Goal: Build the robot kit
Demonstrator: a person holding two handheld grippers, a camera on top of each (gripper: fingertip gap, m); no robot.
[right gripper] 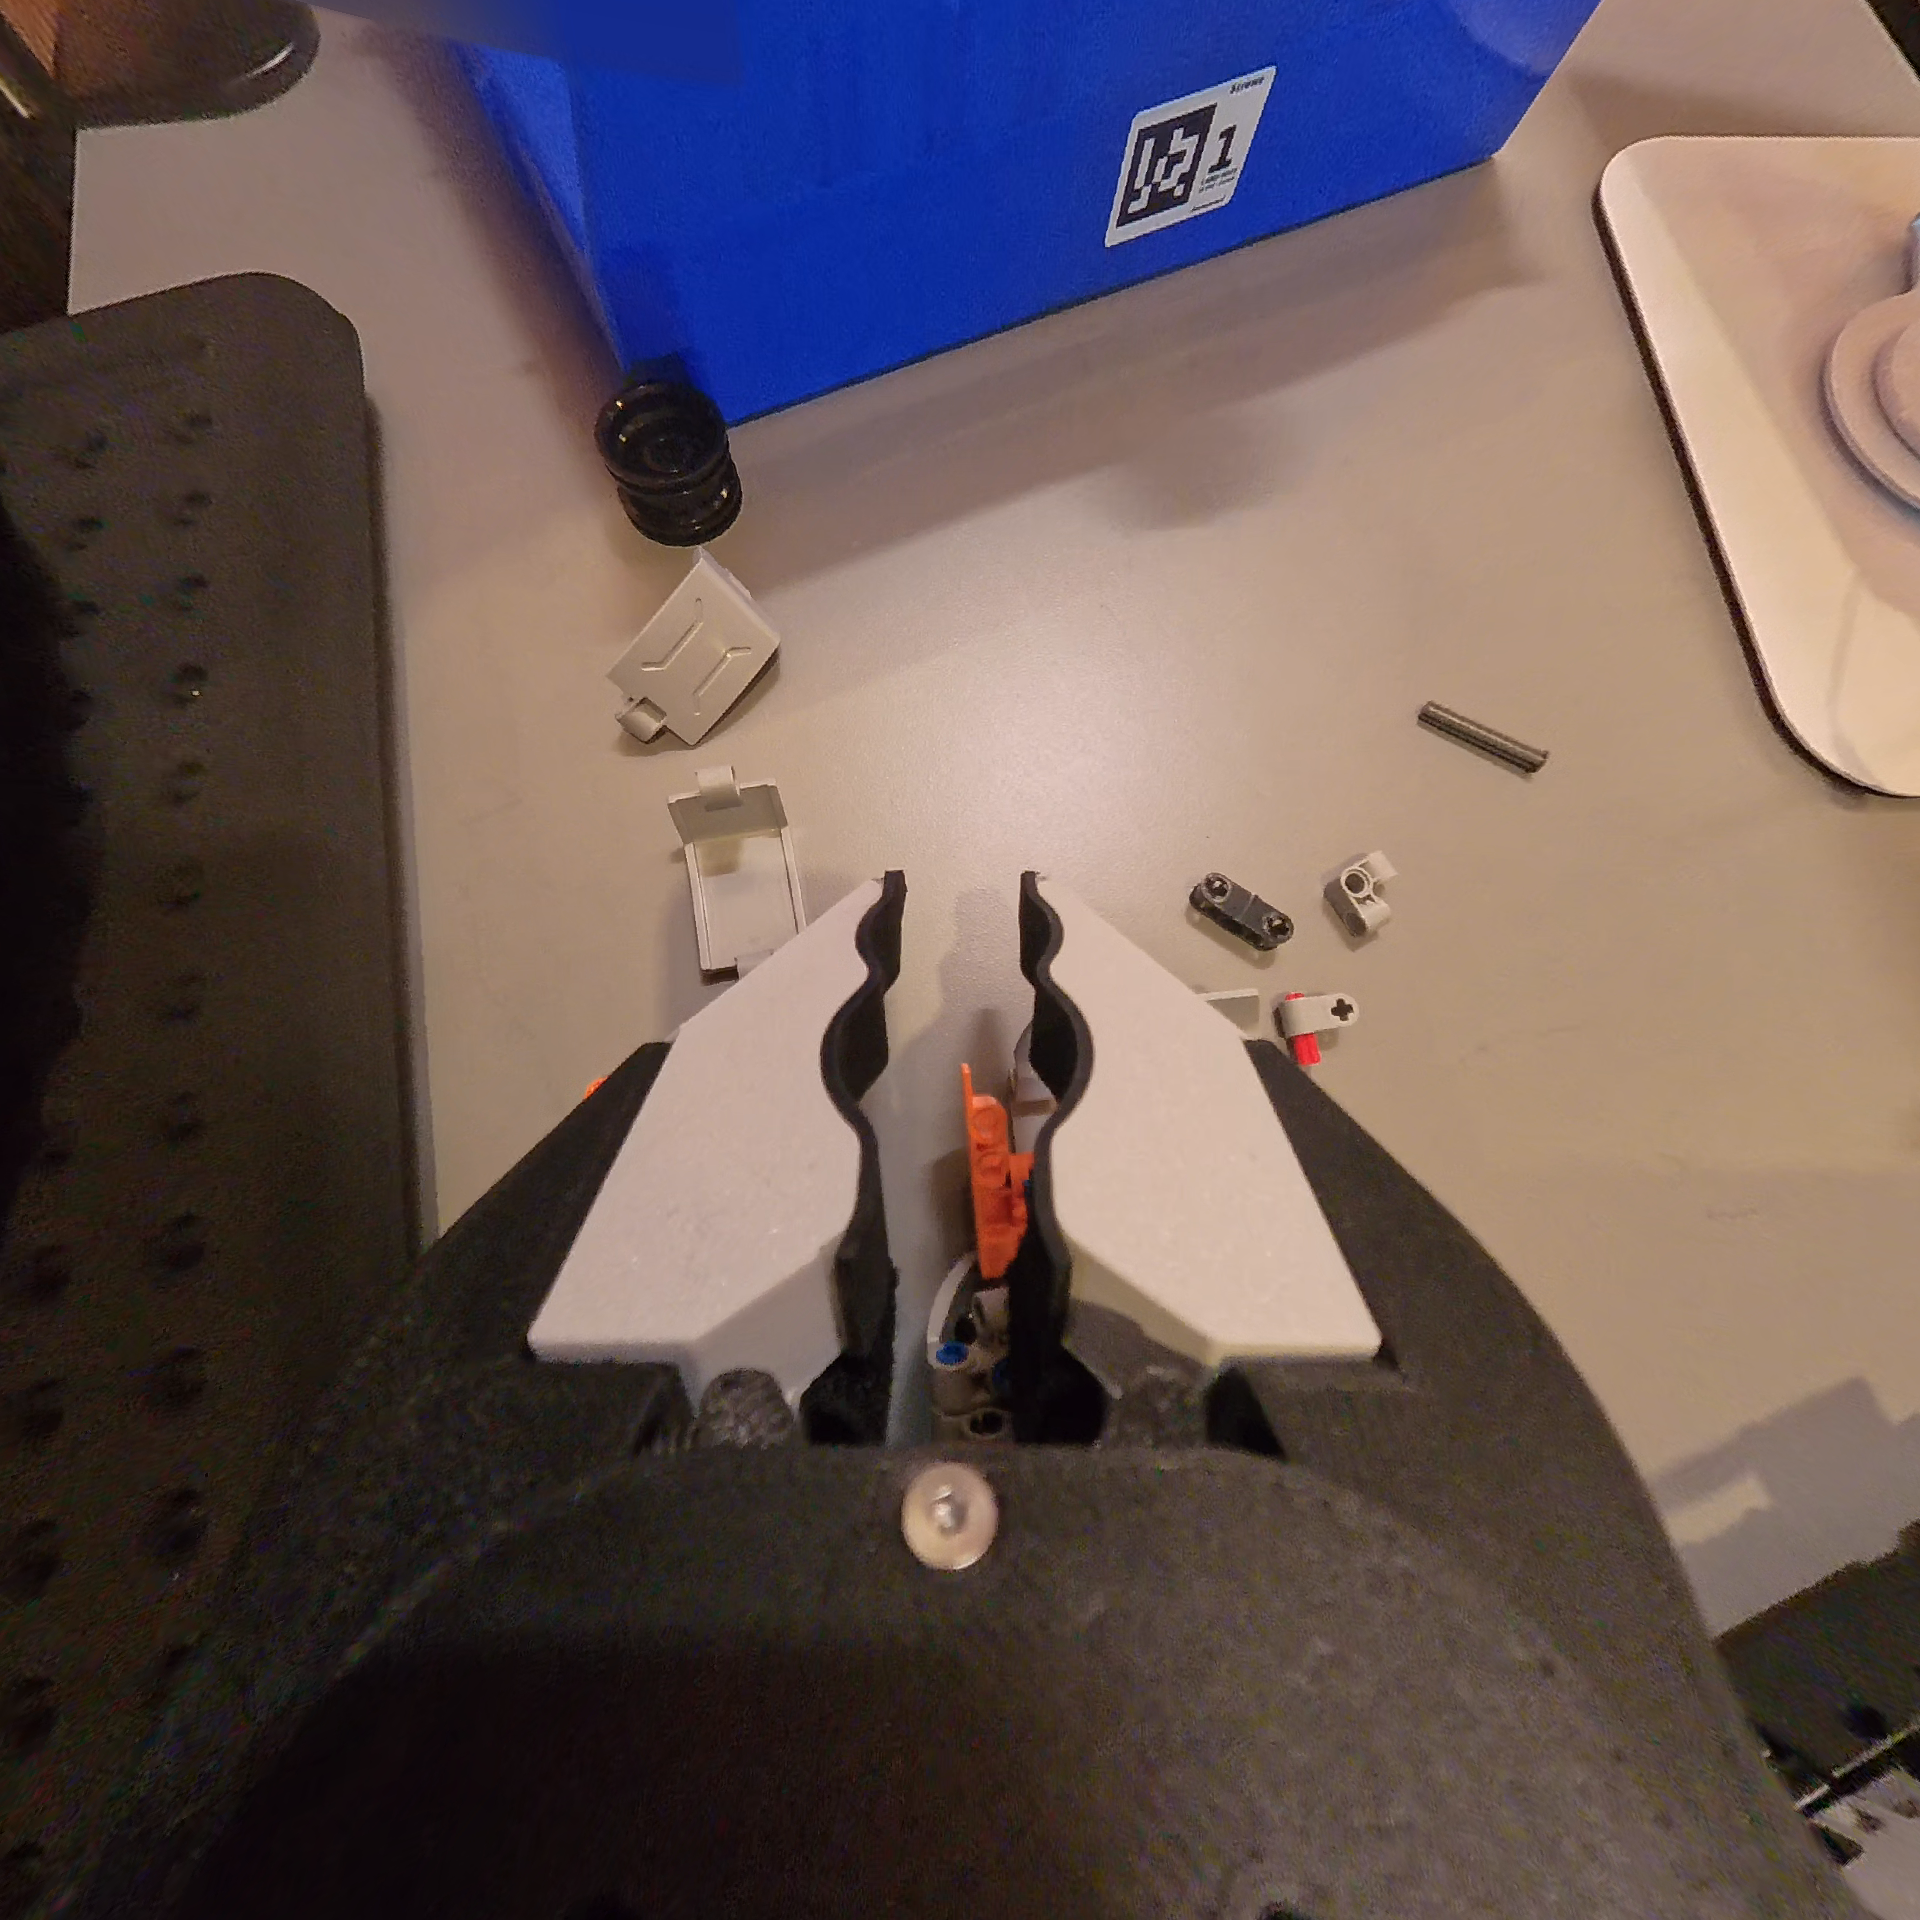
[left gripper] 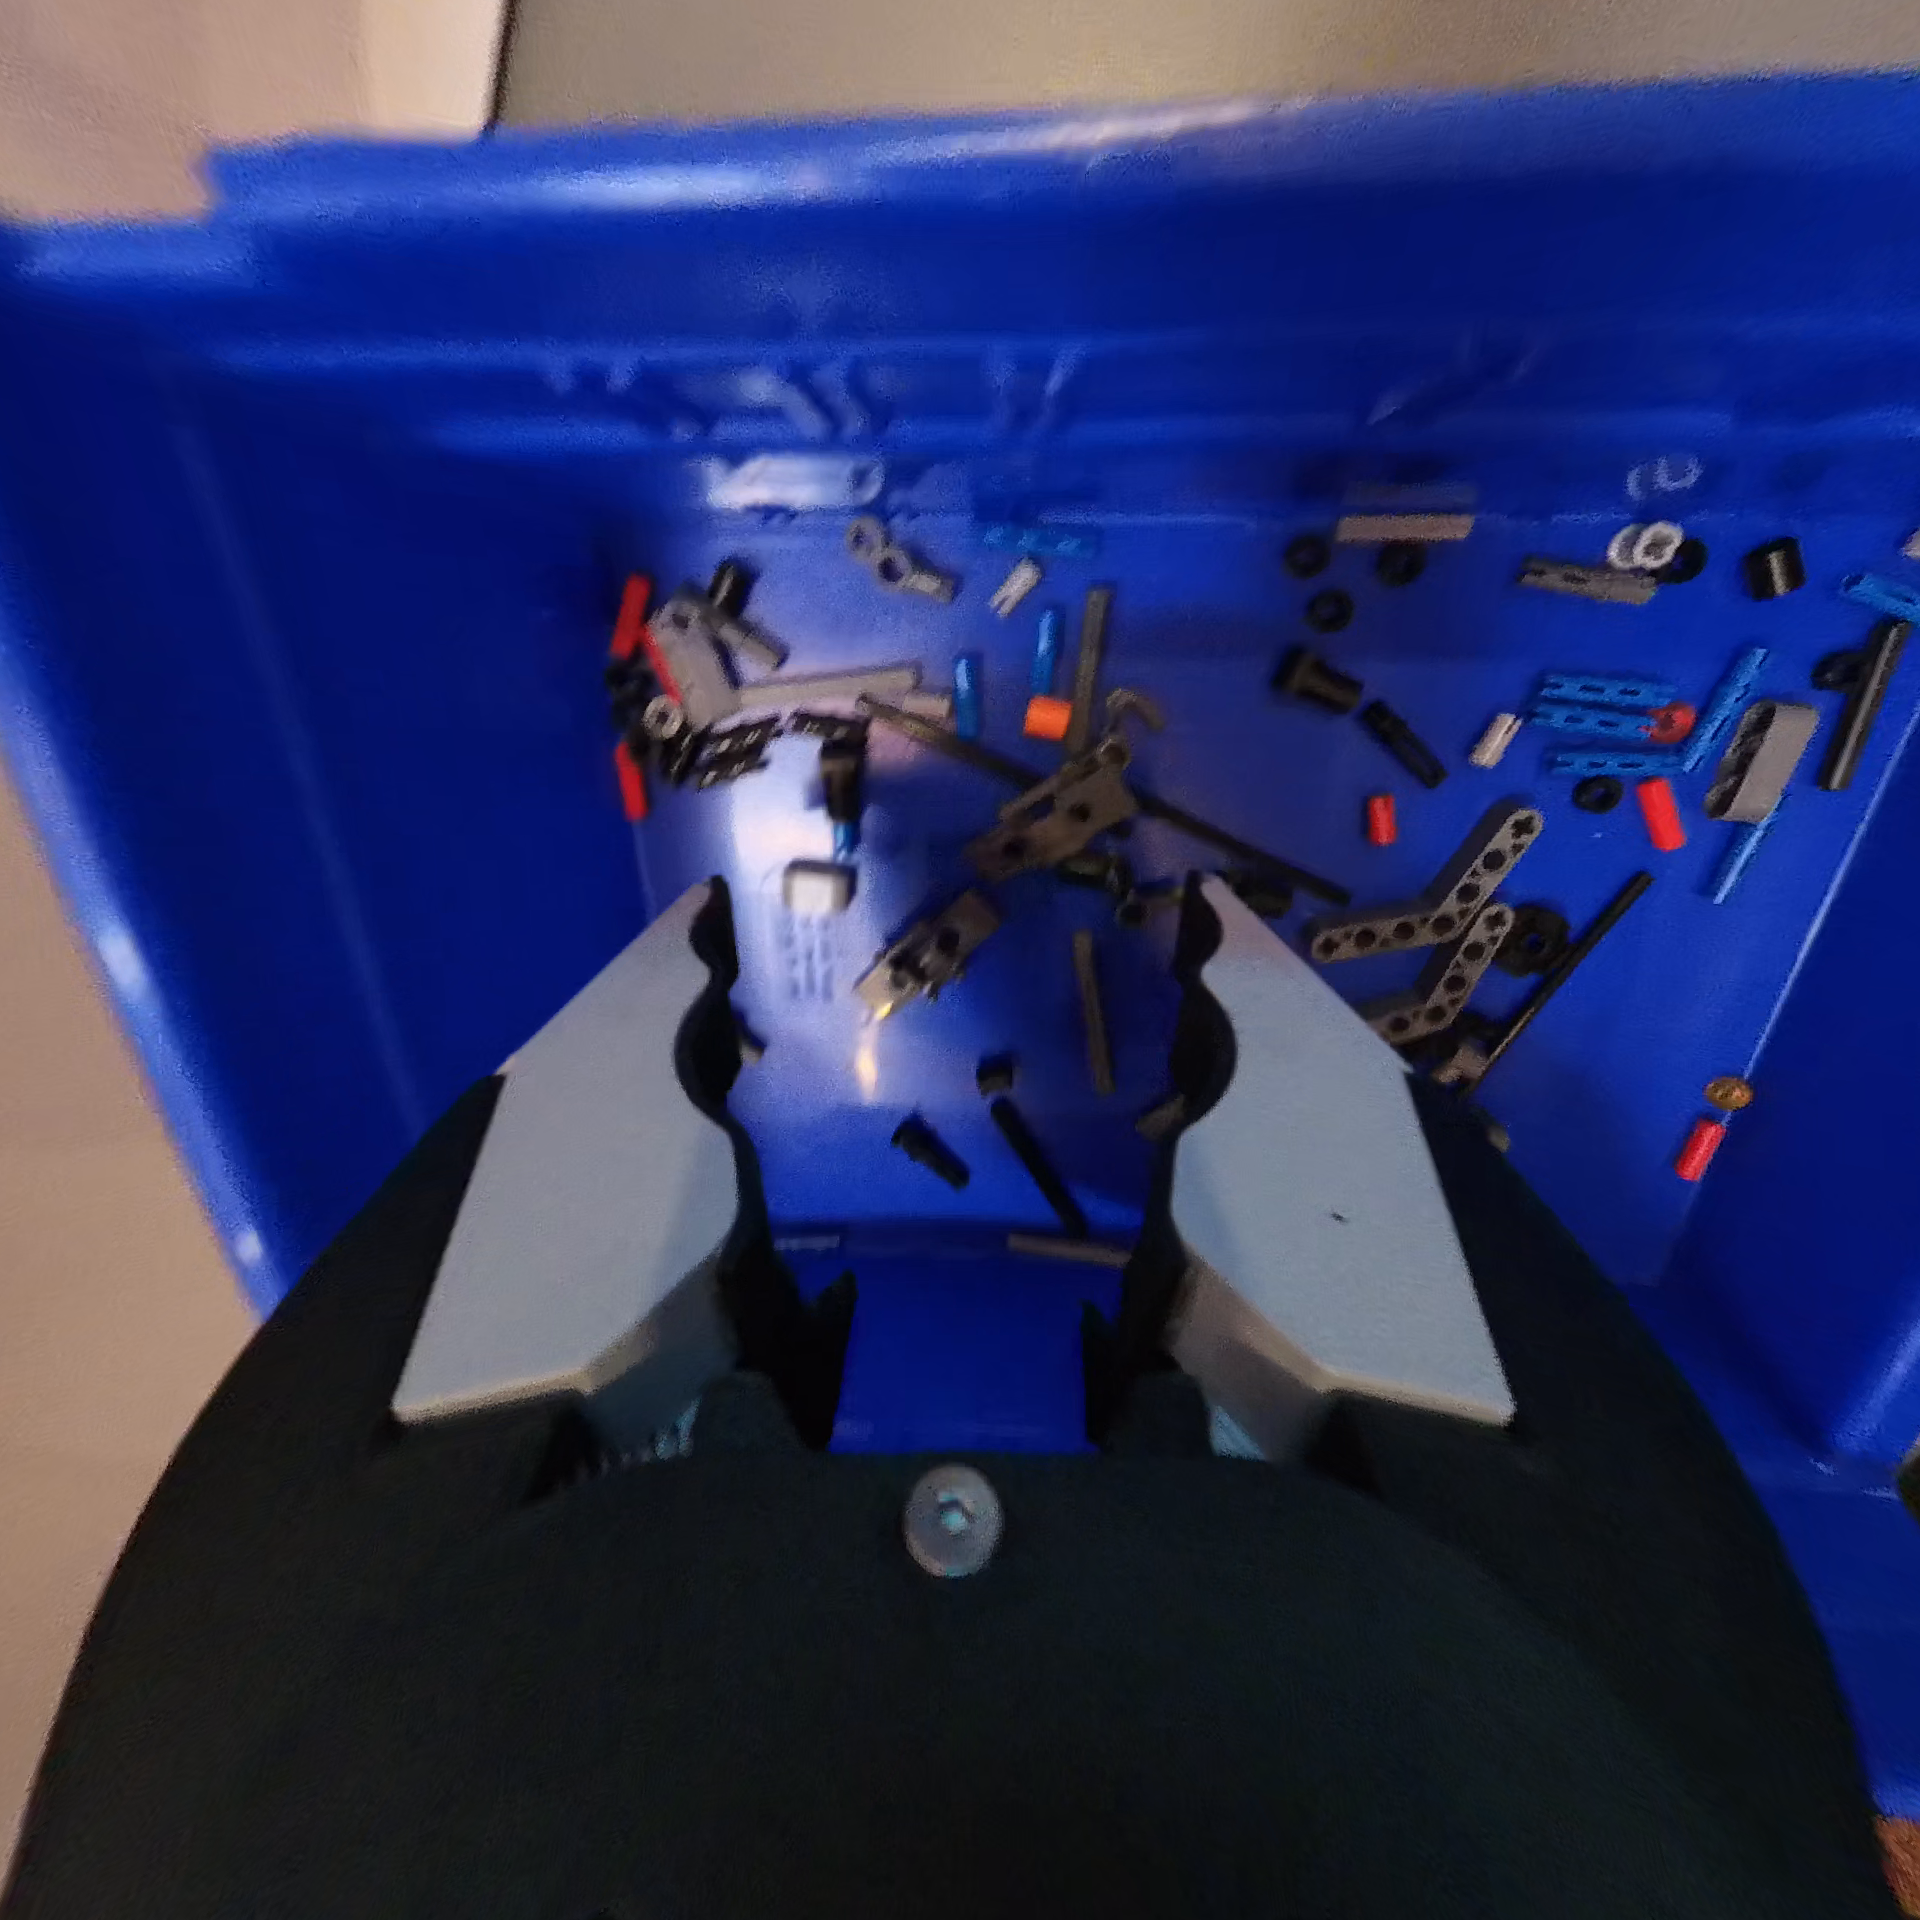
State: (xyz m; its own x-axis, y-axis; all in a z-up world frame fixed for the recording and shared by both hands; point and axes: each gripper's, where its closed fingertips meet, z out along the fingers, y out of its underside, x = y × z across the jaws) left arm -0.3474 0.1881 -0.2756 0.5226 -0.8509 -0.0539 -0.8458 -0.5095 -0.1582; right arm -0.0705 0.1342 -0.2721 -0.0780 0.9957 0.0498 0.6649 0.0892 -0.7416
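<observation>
Over the blue plastic bin (left gripper: 312,623), left gripper (left gripper: 951,894) hangs spread wide, holding nothing; nearest is a grey holed beam (left gripper: 930,945) among loose hard-plastic pins and axles. Judgement: go slow, single out one piece, since they overlap. Right gripper (right gripper: 961,883), jaws narrowly parted, hovers above an orange-and-grey brick assembly (right gripper: 997,1174) on the smooth grey table (right gripper: 1143,623); whether it pinches it, cannot tell. Ribbed black wheel (right gripper: 670,462) sits beside the bin.

- Left wrist view motion-blurred: small plastic building parts (left gripper: 1049,800) in deep blue plastic bin (left gripper: 416,623) smear together.
- Orange-and-grey brick assembly (right gripper: 995,1184) mostly hidden behind right gripper (right gripper: 961,883) fingers.
- White rounded tray (right gripper: 1714,436) cut off at right edge.
</observation>
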